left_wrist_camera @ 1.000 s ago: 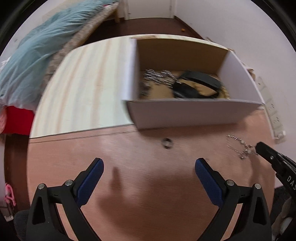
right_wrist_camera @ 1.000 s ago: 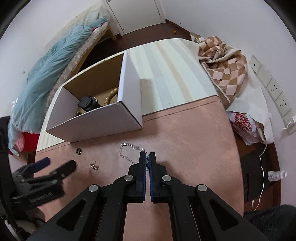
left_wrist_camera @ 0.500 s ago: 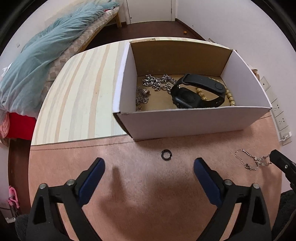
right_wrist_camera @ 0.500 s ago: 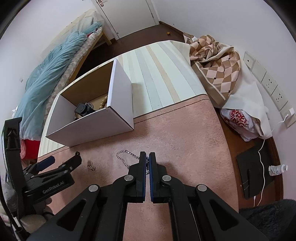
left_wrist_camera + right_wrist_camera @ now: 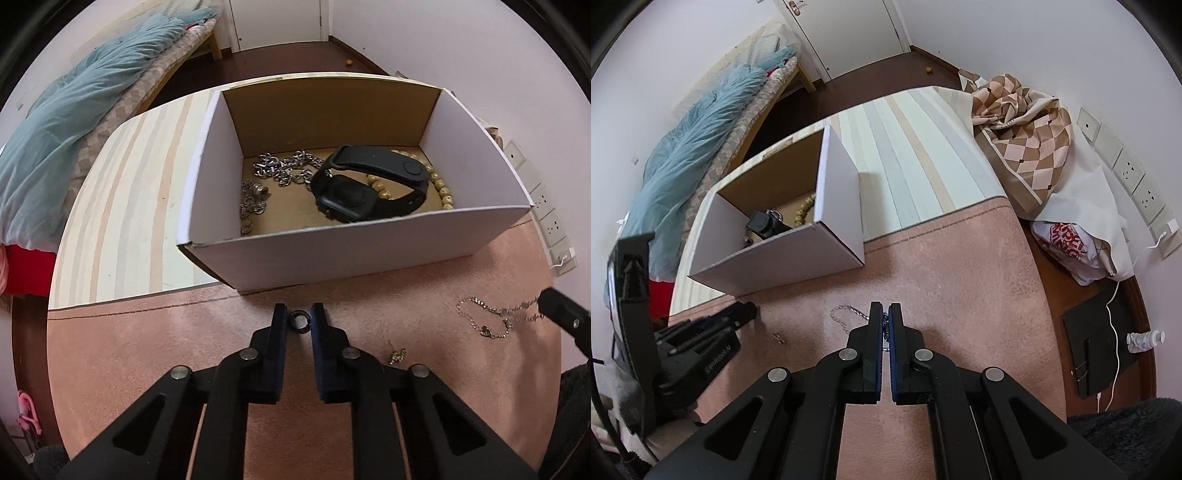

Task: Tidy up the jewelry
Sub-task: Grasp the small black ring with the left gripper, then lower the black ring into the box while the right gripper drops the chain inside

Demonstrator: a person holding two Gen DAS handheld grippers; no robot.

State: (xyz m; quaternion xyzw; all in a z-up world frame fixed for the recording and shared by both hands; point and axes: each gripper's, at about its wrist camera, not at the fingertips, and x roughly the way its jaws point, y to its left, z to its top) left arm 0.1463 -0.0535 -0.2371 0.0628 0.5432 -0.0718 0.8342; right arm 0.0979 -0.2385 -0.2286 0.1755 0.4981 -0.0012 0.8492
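A white cardboard box [image 5: 369,242] stands on the bed and holds a black watch [image 5: 354,195], silver chains [image 5: 284,170] and a bead bracelet [image 5: 439,184]. My left gripper [image 5: 299,321] is shut on a small dark ring [image 5: 299,320] on the pink blanket, just in front of the box. My right gripper [image 5: 885,314] is shut on a thin silver chain bracelet [image 5: 846,314], which also shows in the left wrist view [image 5: 487,317]. A small gold earring [image 5: 397,356] lies loose on the blanket between the grippers; it also shows in the right wrist view [image 5: 779,336].
The box [image 5: 768,258] sits at the seam of the striped sheet [image 5: 916,162] and the pink blanket [image 5: 960,280]. A checked cloth bundle [image 5: 1023,122] and a plastic bag [image 5: 1071,247] lie at the right bed edge. A teal duvet [image 5: 66,122] lies far left.
My left gripper has moved forward to the ring and closed on it; it was wide open before. My right gripper stays shut on the chain bracelet.
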